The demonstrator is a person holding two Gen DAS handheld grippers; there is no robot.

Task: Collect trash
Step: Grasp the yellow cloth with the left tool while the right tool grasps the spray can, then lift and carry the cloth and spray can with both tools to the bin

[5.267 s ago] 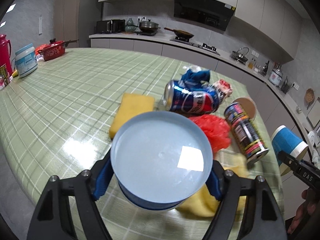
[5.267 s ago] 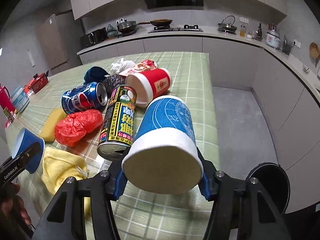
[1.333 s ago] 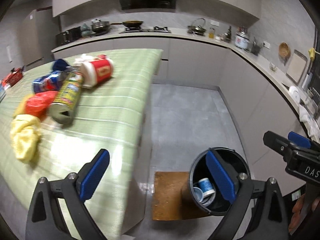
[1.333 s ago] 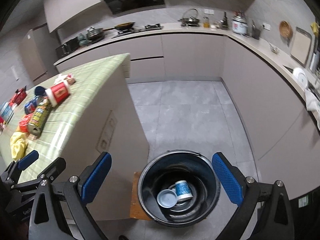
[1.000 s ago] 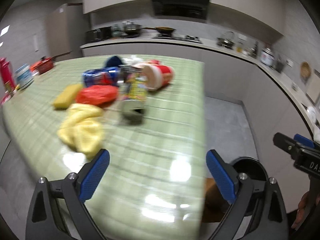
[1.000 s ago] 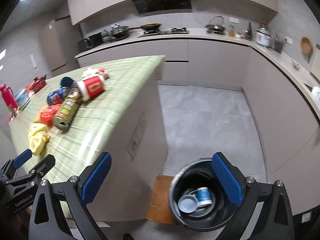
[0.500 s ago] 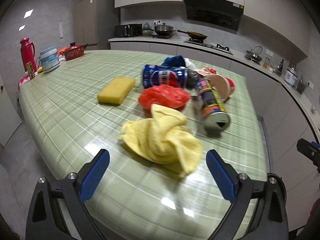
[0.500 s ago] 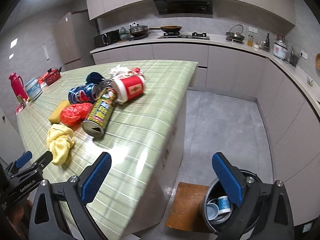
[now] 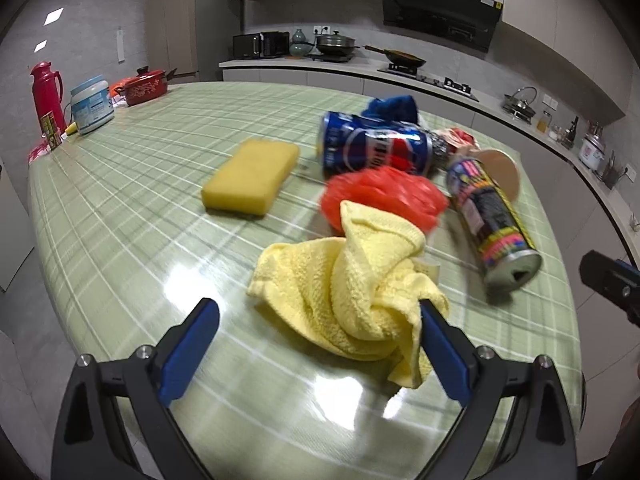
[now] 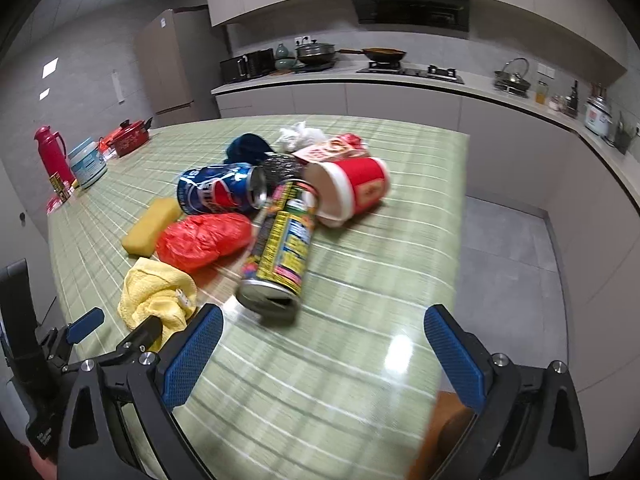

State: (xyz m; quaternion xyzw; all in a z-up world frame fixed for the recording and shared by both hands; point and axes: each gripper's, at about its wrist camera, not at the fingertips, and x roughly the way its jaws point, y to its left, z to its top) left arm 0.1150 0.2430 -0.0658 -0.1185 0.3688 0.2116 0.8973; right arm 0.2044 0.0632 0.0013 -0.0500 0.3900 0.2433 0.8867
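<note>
A pile of trash lies on the green checked table [image 9: 132,216]: a blue Pepsi can [image 9: 374,148], a red plastic bag [image 9: 384,198], a yellow-black spray can [image 9: 492,220] and a red paper cup [image 10: 352,192], all on their sides. A crumpled yellow cloth [image 9: 352,292] lies nearest. My left gripper [image 9: 316,344] is open and empty, just in front of the cloth. My right gripper [image 10: 320,350] is open and empty, in front of the spray can [image 10: 282,248]. The Pepsi can [image 10: 220,194] and red bag [image 10: 204,240] show in the right view too.
A yellow sponge [image 9: 250,176] lies left of the pile. A blue cloth [image 10: 248,148] and white wrappers [image 10: 300,134] lie behind it. A red thermos [image 9: 46,96], a white tub [image 9: 92,104] and a red pot [image 9: 142,86] stand at the far left edge. The floor drops off right of the table [image 10: 512,240].
Both grippers dropped their blue cups in the floor bin, then swung back from the bin to the table. Both have come closer to the trash pile, open and empty.
</note>
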